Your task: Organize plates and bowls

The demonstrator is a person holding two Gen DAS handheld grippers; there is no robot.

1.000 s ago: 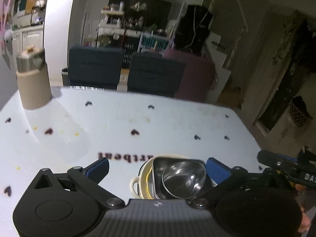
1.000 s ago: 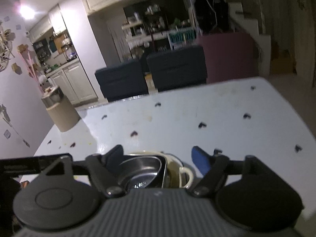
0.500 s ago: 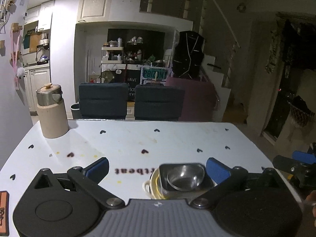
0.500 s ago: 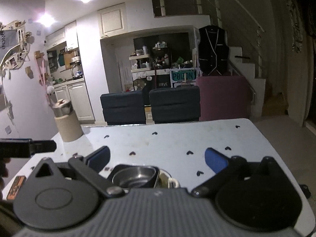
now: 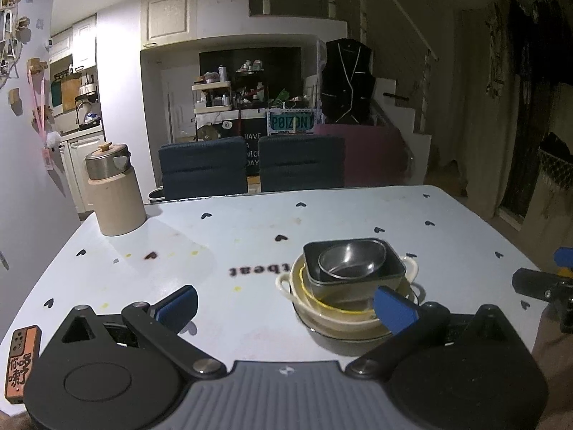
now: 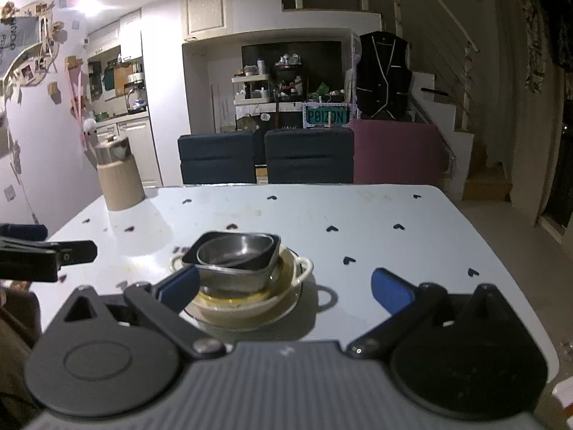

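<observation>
Both grippers stand spread wide with nothing between their pads: the left gripper (image 5: 286, 302) and the right gripper (image 6: 286, 286), whose jaws have just been opening to their full width, empty. Between them, near the front edge of the worktop (image 5: 322, 215), sits the nested stack (image 5: 345, 283): a round steel bowl (image 5: 352, 259) inside a dark rectangular metal dish (image 5: 358, 272), inside a cream two-handled bowl (image 5: 322, 308), on what seems a plate at the bottom.

Seen from the left gripper, the stack lies ahead and off to the right, just behind its right fingertip (image 5: 394, 308). Seen from the right gripper, the stack (image 6: 243, 272) lies ahead and to the left, close by its left fingertip (image 6: 179, 285). Neither touches it. The rectangular dish's long axis runs roughly across both views, as do the cream bowl's handles. Both hands look about equally near, so the stack appears finished and released.

Farther back on the left stands a tan canister (image 5: 114, 193), well apart.
</observation>
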